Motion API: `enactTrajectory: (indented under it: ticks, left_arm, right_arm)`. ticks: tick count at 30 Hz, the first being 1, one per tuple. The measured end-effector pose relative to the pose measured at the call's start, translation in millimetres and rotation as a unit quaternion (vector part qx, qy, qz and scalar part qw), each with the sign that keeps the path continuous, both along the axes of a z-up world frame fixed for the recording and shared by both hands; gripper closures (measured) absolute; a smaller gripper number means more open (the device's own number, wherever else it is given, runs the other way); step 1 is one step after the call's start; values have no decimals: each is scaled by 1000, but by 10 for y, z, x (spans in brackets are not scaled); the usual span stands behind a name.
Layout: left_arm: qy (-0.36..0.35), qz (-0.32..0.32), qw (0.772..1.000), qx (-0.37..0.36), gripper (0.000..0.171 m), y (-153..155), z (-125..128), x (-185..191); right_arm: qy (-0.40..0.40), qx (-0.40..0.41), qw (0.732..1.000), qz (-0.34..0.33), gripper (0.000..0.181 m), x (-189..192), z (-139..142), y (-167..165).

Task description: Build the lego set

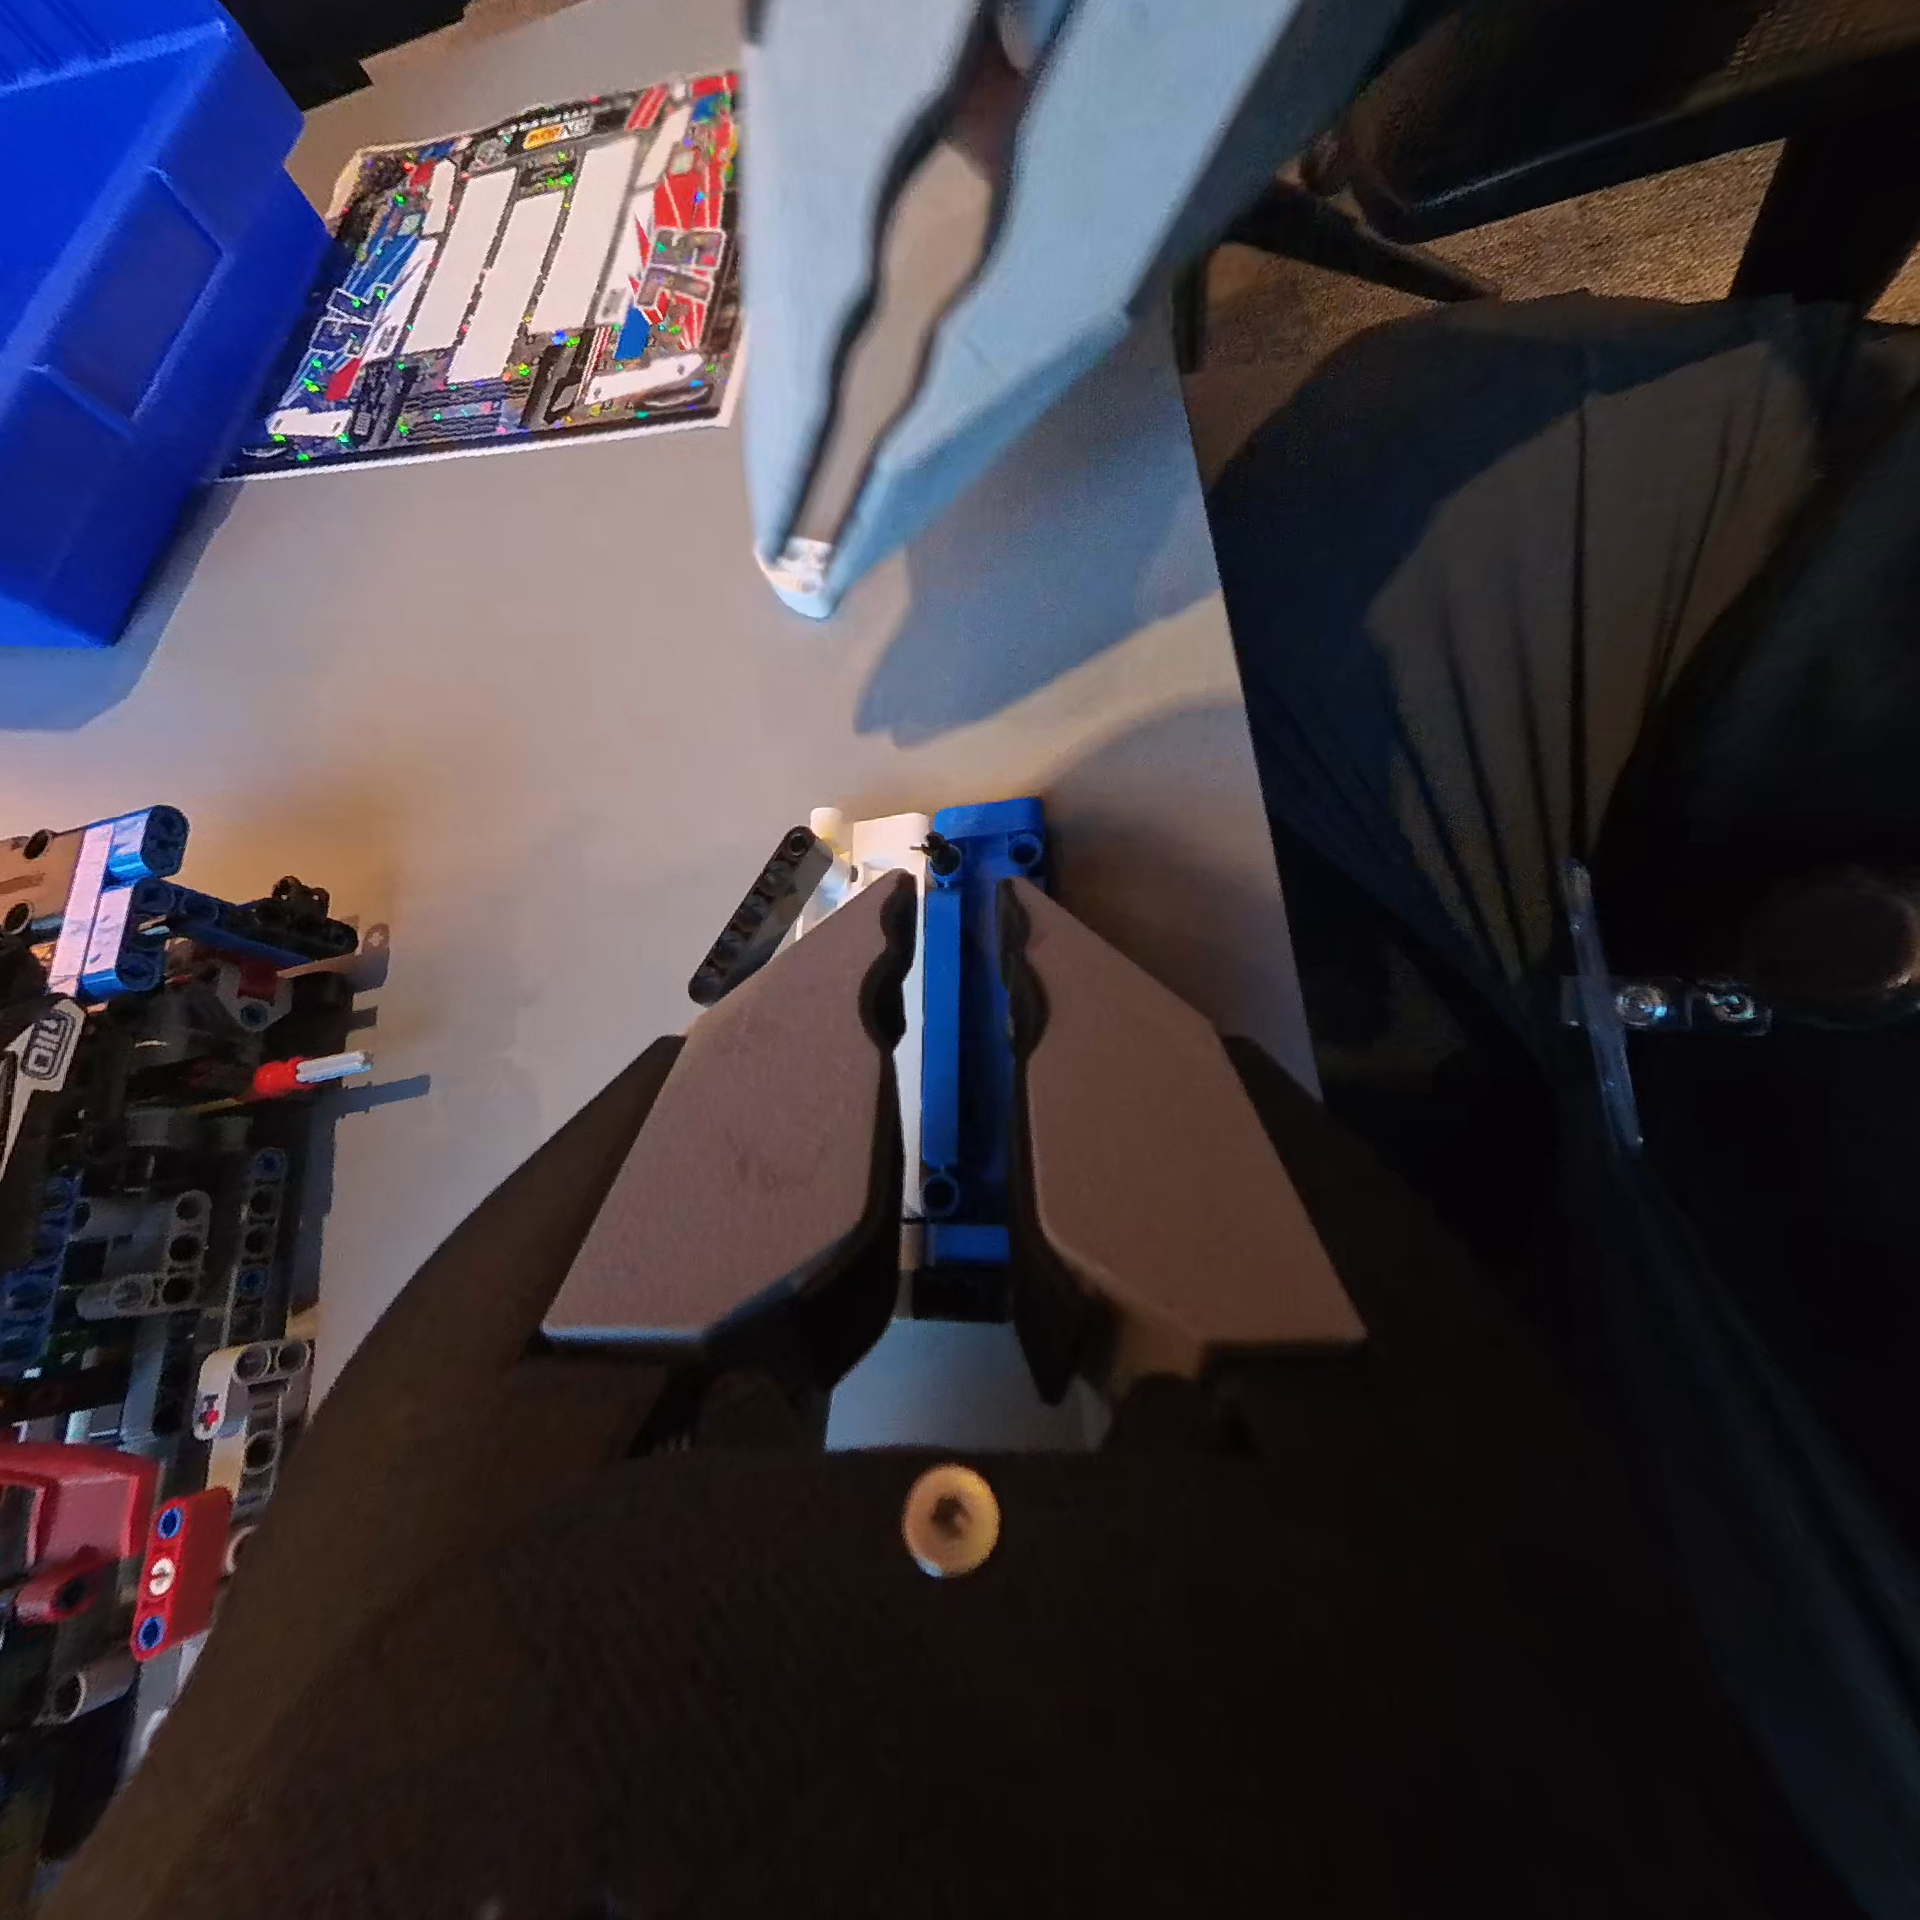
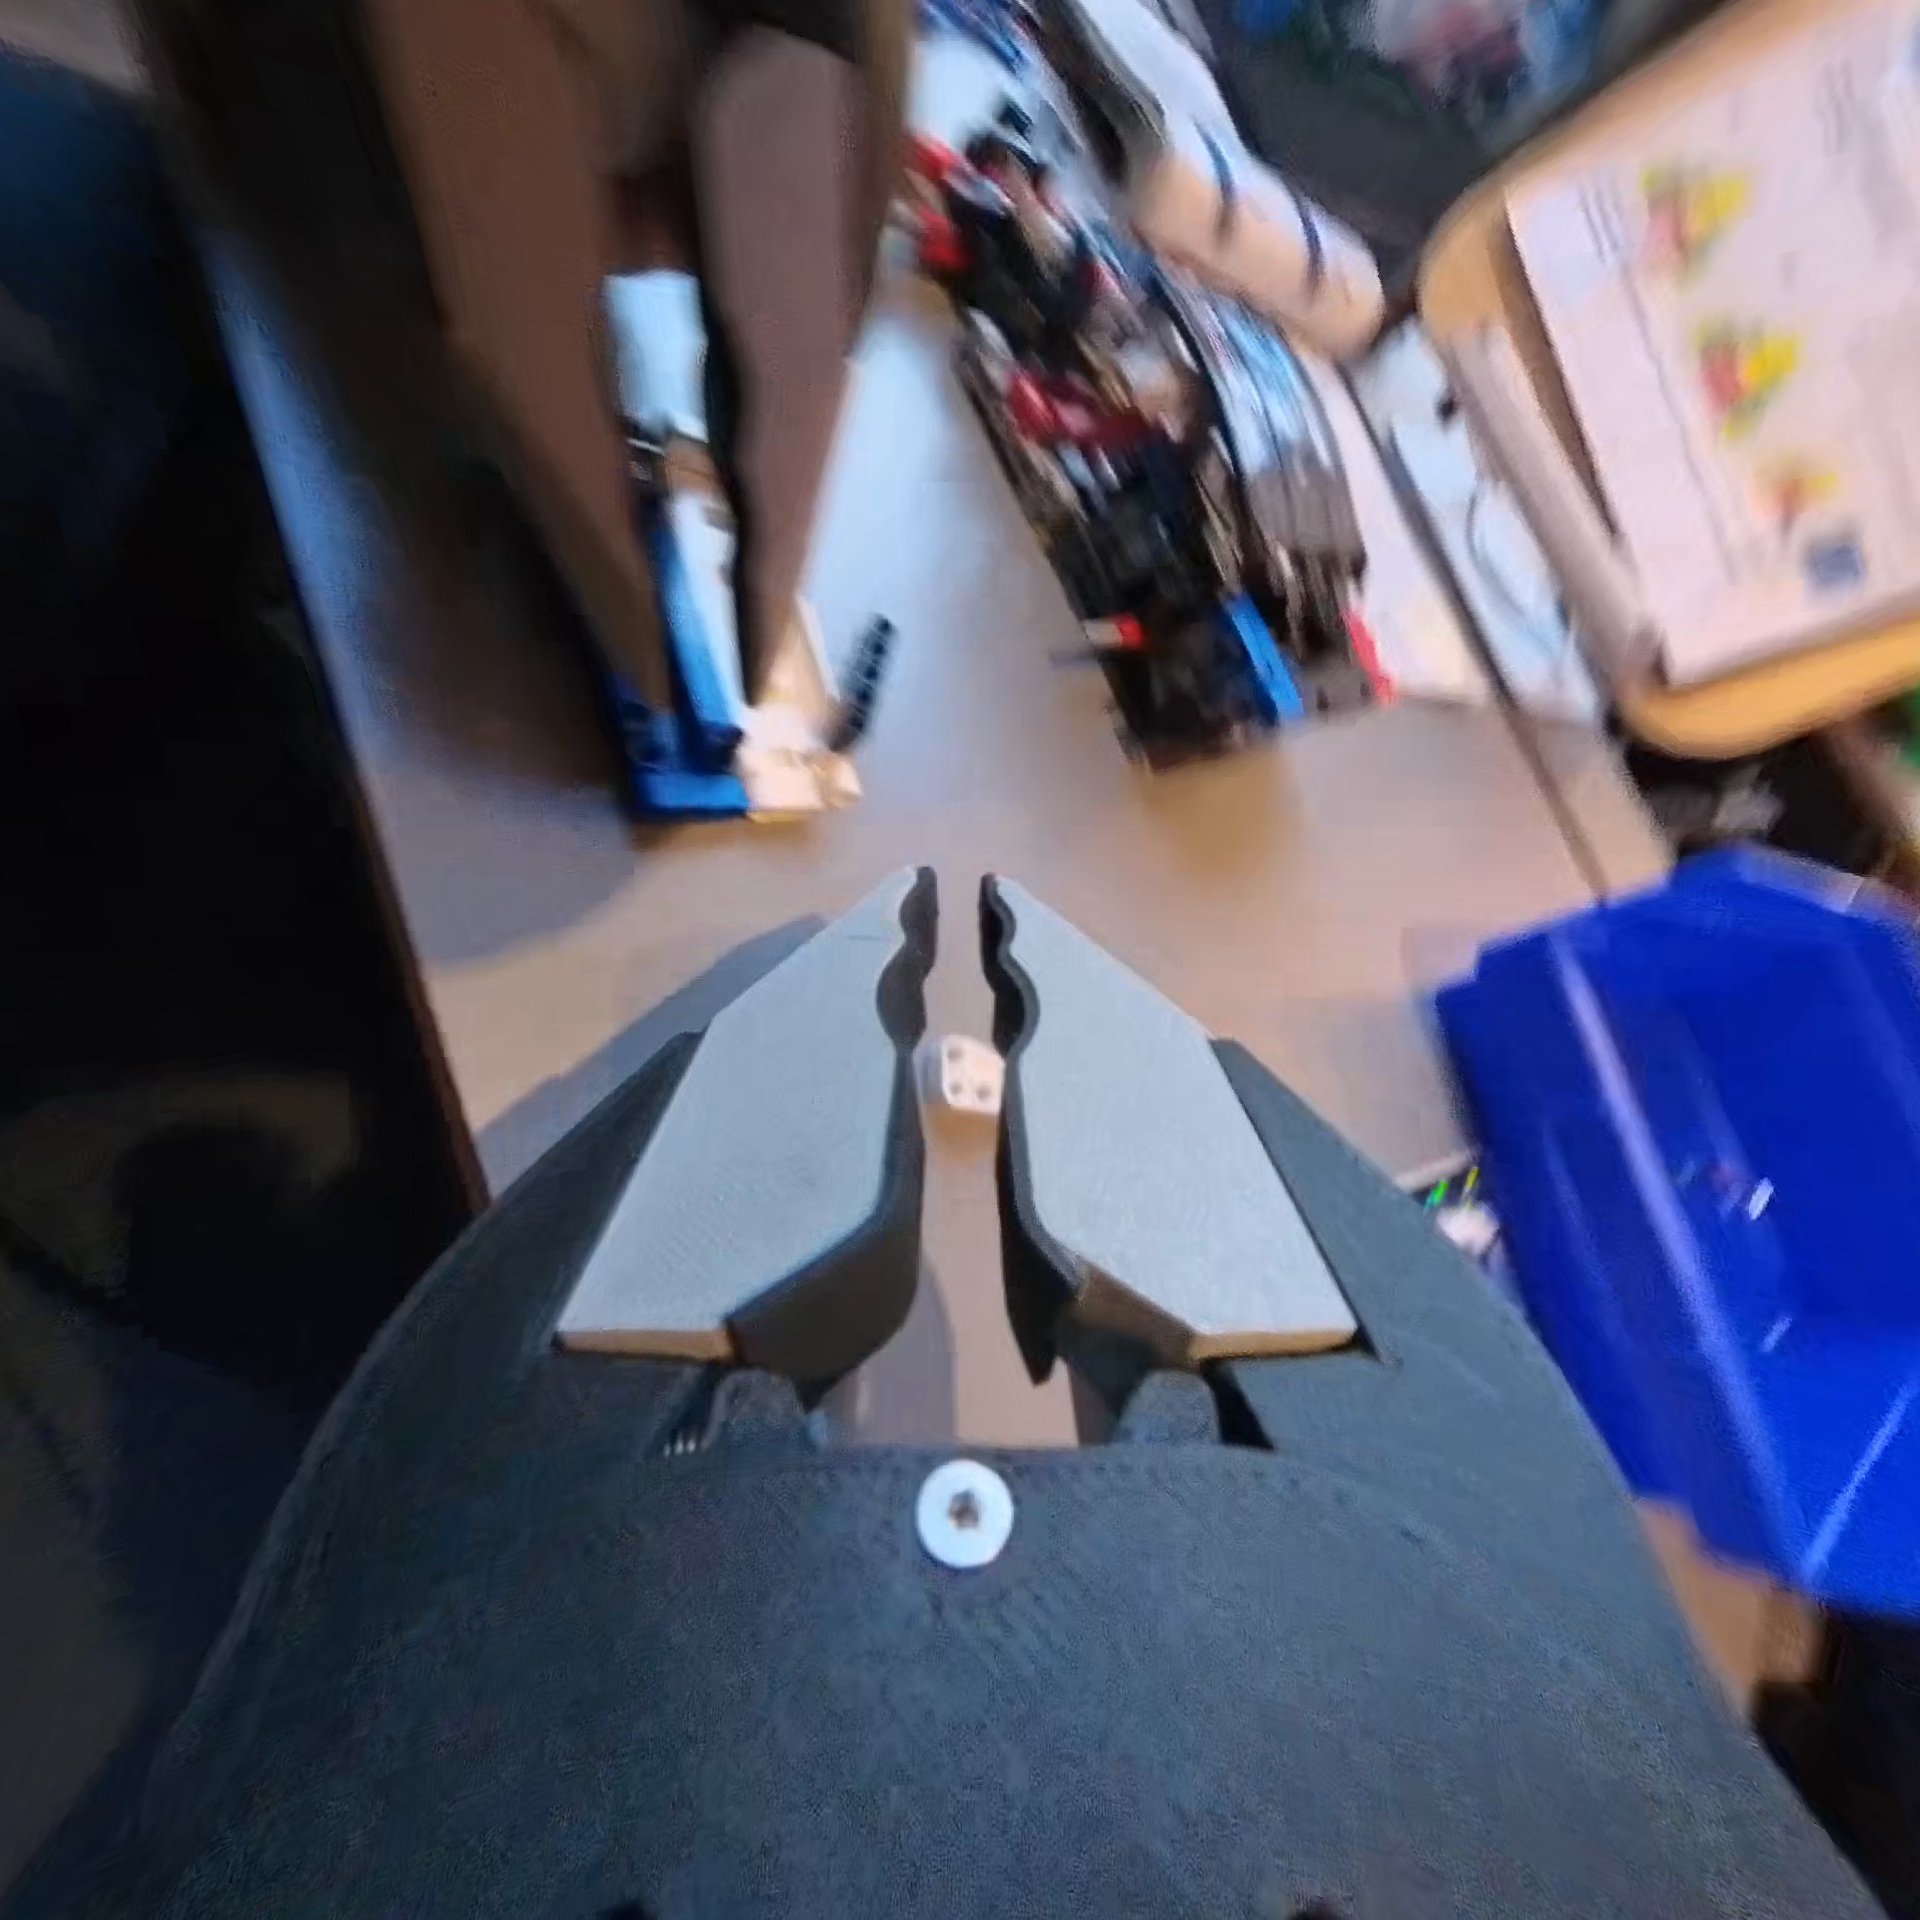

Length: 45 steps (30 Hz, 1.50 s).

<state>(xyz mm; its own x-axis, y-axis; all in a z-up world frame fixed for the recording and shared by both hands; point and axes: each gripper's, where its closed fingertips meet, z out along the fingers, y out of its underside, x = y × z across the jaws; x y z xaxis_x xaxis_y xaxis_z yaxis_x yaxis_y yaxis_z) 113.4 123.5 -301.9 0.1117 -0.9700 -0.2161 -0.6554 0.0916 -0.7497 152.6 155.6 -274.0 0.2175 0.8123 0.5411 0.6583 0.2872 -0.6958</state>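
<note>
While level, left tongs seemingly clamped astride blue panel.

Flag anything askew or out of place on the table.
Nothing looks damaged or spilled. Only the black beam leans at a slant off the white and blue sub-assembly in the left tool; whether it is attached is unclear.

Left hand-held gripper clamps a blue/white lego sub-assembly lying on the desk near its edge. Right hand-held gripper hangs above w/ a small white piece at its tips. Bigger lego build at left; sticker sheet and blue bin farther off.
</note>
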Motion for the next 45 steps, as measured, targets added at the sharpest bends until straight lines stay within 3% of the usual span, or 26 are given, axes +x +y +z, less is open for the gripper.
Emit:
enactTrajectory:
  ticks: [4, 7, 12, 14, 18, 26, 45]
  left_arm:
    - [6, 0, 1000, 15, 160, 11, -7, 4]
    - [11, 4, 1000, 12, 159, 36, -17, -3]
    - [17, 8, 1000, 14, 158, 54, -27, -7]
    - [12, 9, 1000, 8, 158, 58, -23, -6]
    - [4, 14, 1000, 0, 157, 67, -15, -9]
    - [7, 14, 1000, 6, 156, 80, -21, -5]
    - [10, 17, 1000, 20, 155, 84, -25, -12]
  right_arm:
    - [22, -118, 988, -92, 154, 275, -157, 172]
    - [7, -160, 981, -112, 147, 374, -260, 236]
    - [-41, -182, 981, -45, 151, 387, -382, 205]
    - [-38, -204, 978, -34, 143, 363, -389, 227]
    - [-41, -236, 971, -10, 159, 326, -412, 205]
    - [-27, -242, 970, -17, 160, 298, -413, 170]
    - [-13, -244, 969, 27, 160, -162, -370, -109]
